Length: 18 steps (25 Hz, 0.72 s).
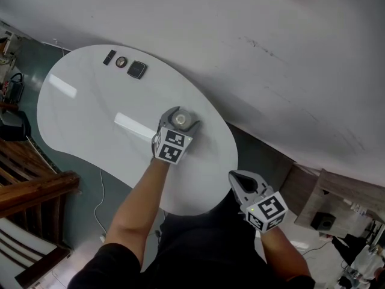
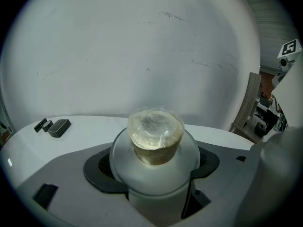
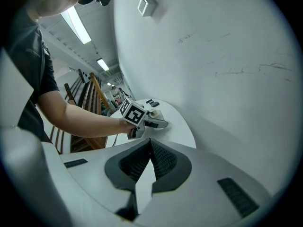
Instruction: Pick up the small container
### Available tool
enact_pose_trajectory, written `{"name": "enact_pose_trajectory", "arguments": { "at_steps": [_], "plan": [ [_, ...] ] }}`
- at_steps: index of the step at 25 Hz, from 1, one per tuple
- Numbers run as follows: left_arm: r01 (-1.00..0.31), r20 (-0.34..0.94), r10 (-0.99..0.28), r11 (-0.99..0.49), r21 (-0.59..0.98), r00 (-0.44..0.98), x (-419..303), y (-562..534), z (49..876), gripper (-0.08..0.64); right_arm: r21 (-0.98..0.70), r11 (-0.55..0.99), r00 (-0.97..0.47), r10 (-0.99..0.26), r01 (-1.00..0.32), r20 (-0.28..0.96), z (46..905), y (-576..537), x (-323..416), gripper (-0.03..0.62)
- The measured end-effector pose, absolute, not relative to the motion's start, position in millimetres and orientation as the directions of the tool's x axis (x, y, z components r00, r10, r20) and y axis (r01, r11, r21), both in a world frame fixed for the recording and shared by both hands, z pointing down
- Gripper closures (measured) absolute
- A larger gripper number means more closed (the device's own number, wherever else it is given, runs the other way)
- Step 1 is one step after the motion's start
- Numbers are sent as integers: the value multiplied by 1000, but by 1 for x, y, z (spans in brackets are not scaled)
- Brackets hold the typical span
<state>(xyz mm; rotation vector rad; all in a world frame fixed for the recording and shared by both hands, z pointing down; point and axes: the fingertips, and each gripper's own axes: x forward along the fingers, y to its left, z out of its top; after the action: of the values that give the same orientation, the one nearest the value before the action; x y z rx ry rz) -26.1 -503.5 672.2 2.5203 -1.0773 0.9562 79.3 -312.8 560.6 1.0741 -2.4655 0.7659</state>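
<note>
1. The wall (image 1: pixel 289 53) runs close along the table's right edge and leaves little room on that side.
2. The rounded white table (image 1: pixel 78 113) lies bare across its wide left half.
3. The left gripper (image 1: pixel 180 120) is over the table, its jaws spread wide.
4. The right gripper (image 1: pixel 236 178) hangs just past the table's near edge, jaws pressed together with nothing between them.
5. The small container (image 1: pixel 181 120) stands upright between the left jaws, near the wall-side edge.
6. Three dark things (image 1: pixel 137 70) sit at the far end, well apart from the container.
</note>
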Motion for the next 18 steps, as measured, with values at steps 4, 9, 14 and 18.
{"name": "enact_pose_trajectory", "arguments": {
  "at_steps": [4, 9, 14, 18],
  "plan": [
    [-714, 646, -563, -699, -39, 516, -24, -506, 672, 219, -342, 565, -654, -564, -751, 504, 562, -313, 81, 598],
    [-712, 634, -570, -701, -42, 523, -24, -508, 673, 219, -349, 561, -655, -566, -751, 501, 564, -312, 81, 598],
    [-698, 623, -566, -715, -43, 540, -22, -509, 673, 219, -346, 557, -650, -566, -755, 508, 566, -308, 82, 598],
    [-669, 645, -534, -742, -49, 546, -21, -508, 674, 219, -341, 553, -644, -573, -760, 507, 563, -305, 82, 598]
  ]
}}
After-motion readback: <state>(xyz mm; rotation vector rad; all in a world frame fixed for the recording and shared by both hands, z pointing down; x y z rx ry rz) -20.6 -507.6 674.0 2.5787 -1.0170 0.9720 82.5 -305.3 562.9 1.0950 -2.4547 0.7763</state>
